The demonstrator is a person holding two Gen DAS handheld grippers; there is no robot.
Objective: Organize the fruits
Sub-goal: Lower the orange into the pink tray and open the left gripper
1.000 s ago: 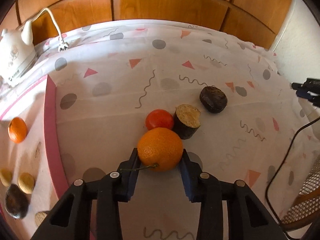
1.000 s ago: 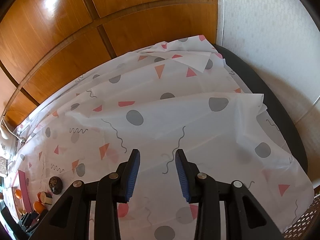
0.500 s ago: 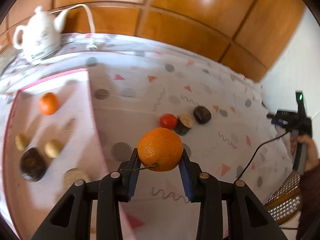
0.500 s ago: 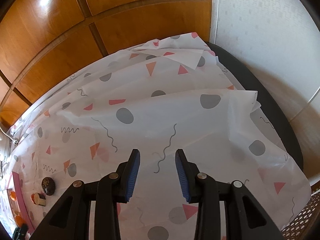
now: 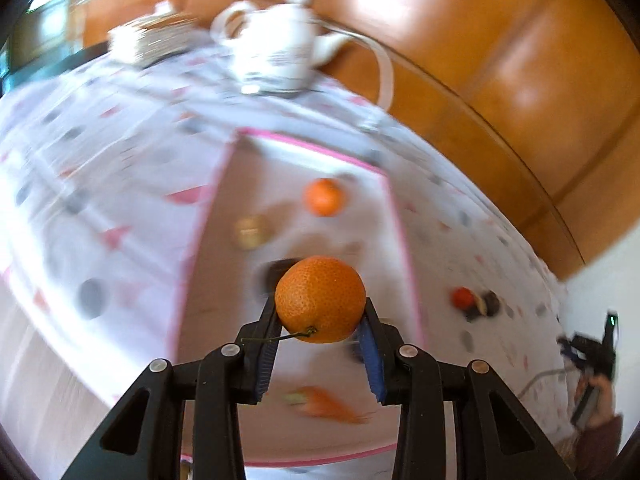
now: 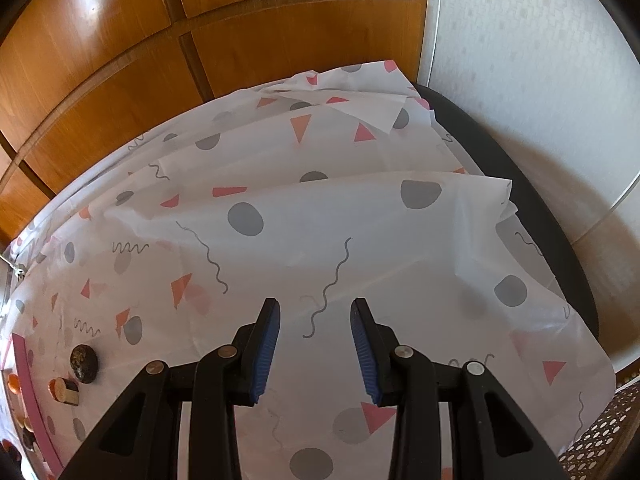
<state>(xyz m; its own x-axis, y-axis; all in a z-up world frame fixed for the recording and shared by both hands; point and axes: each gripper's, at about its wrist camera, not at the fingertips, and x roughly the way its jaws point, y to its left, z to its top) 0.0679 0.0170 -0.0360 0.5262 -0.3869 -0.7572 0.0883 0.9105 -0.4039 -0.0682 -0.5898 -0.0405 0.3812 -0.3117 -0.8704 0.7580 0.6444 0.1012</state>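
Over the pink-edged mat (image 5: 200, 264), left fingers (image 5: 262, 320) clamp an orange (image 5: 320, 298); right fingers (image 6: 266, 340) gape above tablecloth (image 6: 320, 232).

Two oranges show in the left wrist view: one orange (image 5: 320, 299) clamped in the left gripper (image 5: 318, 344) at centre, and a smaller orange (image 5: 324, 197) at twelve o'clock from it on the pink-edged mat (image 5: 394, 216). One yellowish round fruit (image 5: 251, 232) lies at eleven o'clock, blurred. One red fruit (image 5: 462, 297) sits at three o'clock. One white teapot (image 5: 276, 50) stands at twelve o'clock. In the right wrist view, one dark round fruit (image 6: 84, 363) and one cut dark piece (image 6: 66, 391) lie at nine o'clock on the counter.
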